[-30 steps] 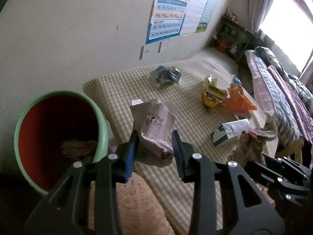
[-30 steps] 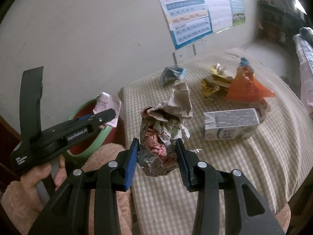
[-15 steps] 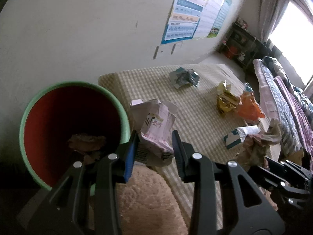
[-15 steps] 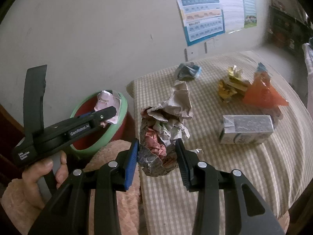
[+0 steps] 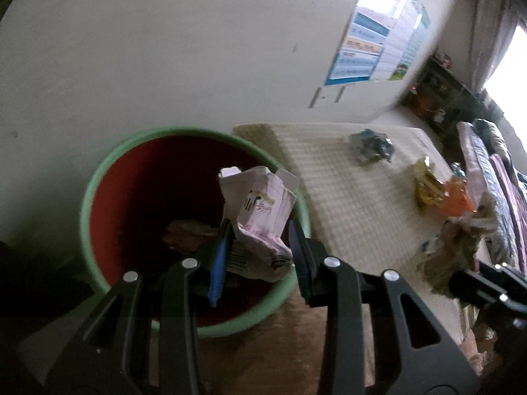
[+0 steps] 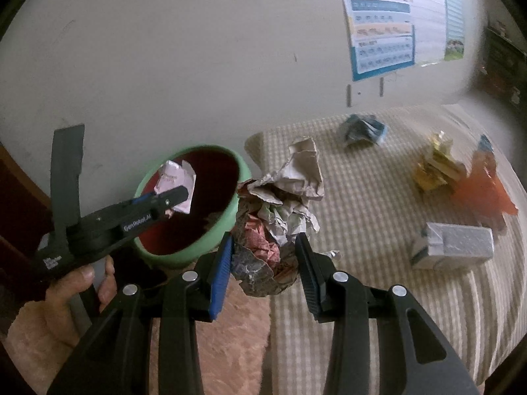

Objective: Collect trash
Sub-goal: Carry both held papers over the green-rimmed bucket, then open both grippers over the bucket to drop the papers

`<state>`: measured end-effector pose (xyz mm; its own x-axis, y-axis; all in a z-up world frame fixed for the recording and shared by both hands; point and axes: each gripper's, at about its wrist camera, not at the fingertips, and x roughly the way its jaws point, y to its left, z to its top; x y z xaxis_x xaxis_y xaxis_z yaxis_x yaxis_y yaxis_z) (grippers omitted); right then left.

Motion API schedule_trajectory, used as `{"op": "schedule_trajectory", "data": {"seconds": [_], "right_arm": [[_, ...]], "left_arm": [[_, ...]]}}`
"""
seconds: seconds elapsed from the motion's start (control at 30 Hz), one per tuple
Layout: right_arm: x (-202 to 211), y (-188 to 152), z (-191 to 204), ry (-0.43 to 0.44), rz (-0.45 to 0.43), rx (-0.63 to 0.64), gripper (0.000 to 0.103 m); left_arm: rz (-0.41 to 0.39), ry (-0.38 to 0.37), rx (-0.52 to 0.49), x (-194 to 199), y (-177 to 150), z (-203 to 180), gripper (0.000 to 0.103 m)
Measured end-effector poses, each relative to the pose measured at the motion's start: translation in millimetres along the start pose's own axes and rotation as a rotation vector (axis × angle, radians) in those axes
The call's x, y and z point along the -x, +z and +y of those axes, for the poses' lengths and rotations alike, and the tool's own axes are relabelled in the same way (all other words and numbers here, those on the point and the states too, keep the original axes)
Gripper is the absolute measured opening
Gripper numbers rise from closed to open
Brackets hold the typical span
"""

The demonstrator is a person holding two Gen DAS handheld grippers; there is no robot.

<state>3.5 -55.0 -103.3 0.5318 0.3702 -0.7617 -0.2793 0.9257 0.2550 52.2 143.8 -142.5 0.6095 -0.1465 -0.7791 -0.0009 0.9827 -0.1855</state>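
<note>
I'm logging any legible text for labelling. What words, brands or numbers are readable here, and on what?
"GenRobot.AI": side of the left claw, seen from the right wrist view.
Small white print near that claw's handle: too blurred to read.
Wall posters: too blurred.
Pink-and-white carton in the left claw: logo and barcode unreadable.
Grey carton on the table: unreadable.

Home bedrm: bed (image 5: 494, 177), wall poster (image 6: 382, 23).

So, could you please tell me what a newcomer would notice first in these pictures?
Probably the green-rimmed red bin by the wall, with the left tool holding a crumpled white-and-pink carton above its mouth. Next, the right tool gripping a wad of crumpled printed paper, and wrappers scattered on the checked tablecloth.
</note>
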Motion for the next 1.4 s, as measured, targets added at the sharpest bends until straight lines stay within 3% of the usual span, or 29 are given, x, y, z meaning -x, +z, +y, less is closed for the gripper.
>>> {"op": "schedule_trajectory", "data": {"seconds": [0.5,1.0,1.4], "right_arm": [[-30,21,36,0.050,0.035,0.081,0.038],[-65,45,69,0.101,0.059,0.137,0.038],[-99,59,82,0.143,0.094,0.111,0.040]], "left_arm": [[-0.012,0.085,0.067,7,-3,49,0.034],[0.009,0.092,0.123,-3,-10,70,0.034],[0.020,0.085,0.157,-8,-12,76,0.034]]}}
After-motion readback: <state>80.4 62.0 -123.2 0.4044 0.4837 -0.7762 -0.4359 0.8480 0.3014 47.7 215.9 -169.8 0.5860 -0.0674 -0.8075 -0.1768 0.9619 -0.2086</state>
